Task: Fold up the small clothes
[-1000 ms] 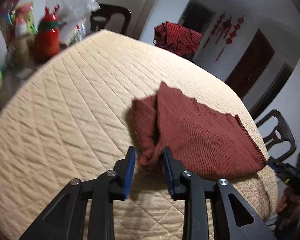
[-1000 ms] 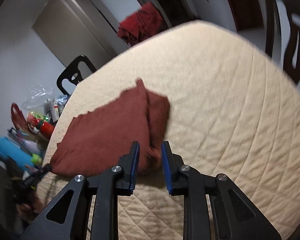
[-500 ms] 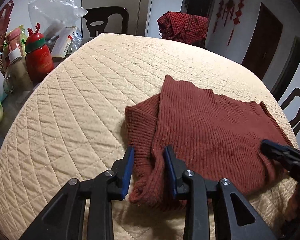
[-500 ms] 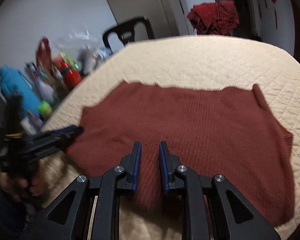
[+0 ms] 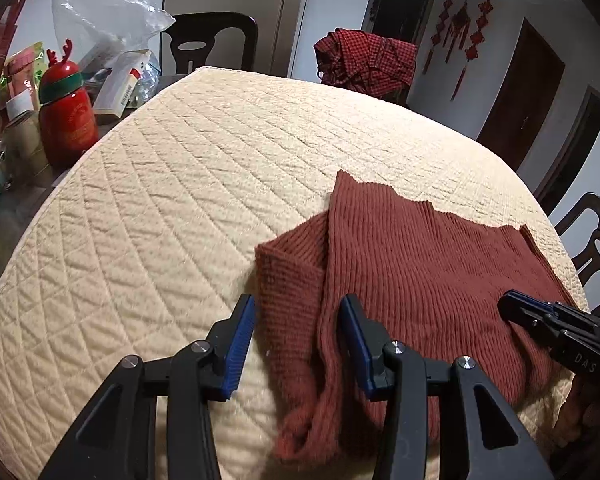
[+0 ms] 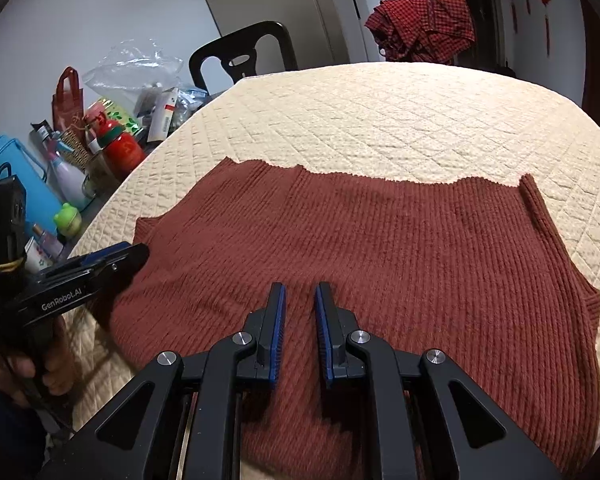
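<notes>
Lying flat on the quilted table (image 6: 380,120), soft ribbed maroon knit (image 6: 380,248), limp, likely light; best pinched at a corner. Left gripper (image 5: 298,344) wide open astride its folded edge; right gripper (image 6: 299,316) slightly parted, empty.

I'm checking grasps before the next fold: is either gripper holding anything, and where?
Nothing is held. The left gripper is open astride the dark red ribbed knit garment; the right gripper hovers open above it.

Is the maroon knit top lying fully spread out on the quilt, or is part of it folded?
Partly folded: the maroon knit top lies mostly flat on the quilt, but its left side is doubled under, beside the left tongs.
</notes>
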The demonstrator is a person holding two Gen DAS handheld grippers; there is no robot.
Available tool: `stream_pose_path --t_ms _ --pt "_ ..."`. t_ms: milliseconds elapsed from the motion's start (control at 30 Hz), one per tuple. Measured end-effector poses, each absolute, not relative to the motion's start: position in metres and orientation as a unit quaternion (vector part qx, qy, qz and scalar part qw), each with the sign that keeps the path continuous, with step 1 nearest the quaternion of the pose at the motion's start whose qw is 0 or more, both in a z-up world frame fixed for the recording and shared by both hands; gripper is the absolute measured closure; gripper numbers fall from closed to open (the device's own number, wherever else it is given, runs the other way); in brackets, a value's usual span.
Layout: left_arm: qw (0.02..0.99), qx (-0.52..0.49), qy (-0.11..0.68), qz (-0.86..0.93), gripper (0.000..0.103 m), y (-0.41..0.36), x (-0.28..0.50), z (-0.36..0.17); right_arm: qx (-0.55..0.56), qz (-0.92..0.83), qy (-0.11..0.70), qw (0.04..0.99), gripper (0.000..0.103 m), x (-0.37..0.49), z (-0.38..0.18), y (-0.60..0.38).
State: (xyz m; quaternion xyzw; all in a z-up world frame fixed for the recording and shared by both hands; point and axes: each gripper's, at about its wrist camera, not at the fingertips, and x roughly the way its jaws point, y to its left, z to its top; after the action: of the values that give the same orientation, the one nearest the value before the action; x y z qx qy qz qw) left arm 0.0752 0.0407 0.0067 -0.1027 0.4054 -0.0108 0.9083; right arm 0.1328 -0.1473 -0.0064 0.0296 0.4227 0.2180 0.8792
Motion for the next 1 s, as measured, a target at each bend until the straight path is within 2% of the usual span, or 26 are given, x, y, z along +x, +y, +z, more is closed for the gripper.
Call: stream_pose_path --t_ms 333,700,1000 --pt "0.903 -0.148 0.402 -0.043 0.050 0.052 0.092 -0.001 0.048 0.200 0.432 0.878 0.088 0.157 -0.011 -0.147" --pt "0.898 -0.163 0.403 -0.069 0.048 0.058 0.106 -0.004 0.026 0.216 0.419 0.882 0.088 0.090 -0.004 -0.150" --pt "0.898 -0.175 0.399 -0.061 0.048 0.067 0.079 -0.003 0.027 0.219 0.416 0.882 0.088 0.072 -0.007 -0.155"
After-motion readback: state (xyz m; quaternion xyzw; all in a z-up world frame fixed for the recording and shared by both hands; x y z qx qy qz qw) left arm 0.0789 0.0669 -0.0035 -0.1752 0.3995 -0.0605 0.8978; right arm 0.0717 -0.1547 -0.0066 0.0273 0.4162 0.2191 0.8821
